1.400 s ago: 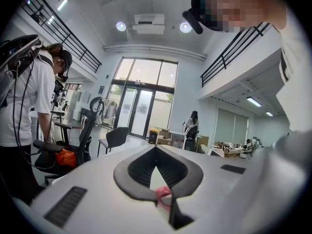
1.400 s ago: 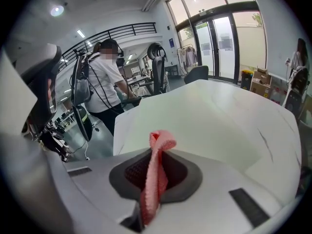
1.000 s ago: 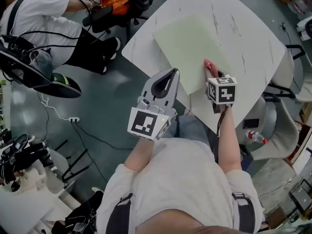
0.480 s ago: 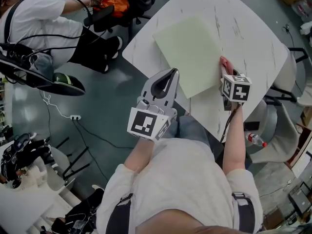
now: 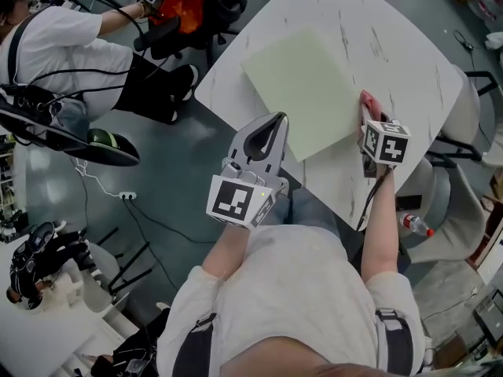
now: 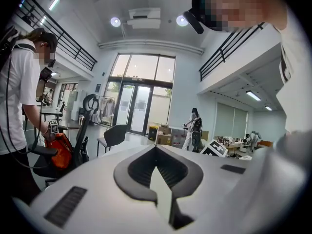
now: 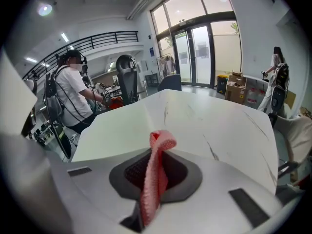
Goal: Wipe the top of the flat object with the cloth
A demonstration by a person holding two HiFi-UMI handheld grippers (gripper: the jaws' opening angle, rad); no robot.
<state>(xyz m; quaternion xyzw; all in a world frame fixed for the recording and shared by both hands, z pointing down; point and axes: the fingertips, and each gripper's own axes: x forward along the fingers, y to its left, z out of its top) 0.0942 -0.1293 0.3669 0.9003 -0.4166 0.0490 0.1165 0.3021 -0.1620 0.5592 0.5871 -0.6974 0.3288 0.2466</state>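
1. A person stands at a white, marble-patterned table with a two-jaw gripper in each hand. The head view looks steeply down on it.
2. The flat object is a pale green board. It lies flat on the table, turned at an angle to the table's edges, with one corner pointing back toward the person.
3. The right gripper reaches over the table at the board's right-hand edge. Its marker cube faces up.
4. In the right gripper view, the jaws of the right gripper are pressed onto a pink cloth. The cloth is a narrow folded strip that runs up between the jaws and curls over past their tips.
5. From above, the pink cloth sits right at the board's right edge. I cannot tell whether it presses on the board or on the bare table just beside it.
6. The left gripper is held in front of the person's chest. Its tips point toward the table's near edge, just left of the board.
7. In the left gripper view, the jaws of the left gripper meet at their tips with nothing between them. That view looks out level across the room.
8. A second person in a white shirt sits well to the left of the table. An orange bag is beside them.
9. A water bottle lies low down to the right of the table.
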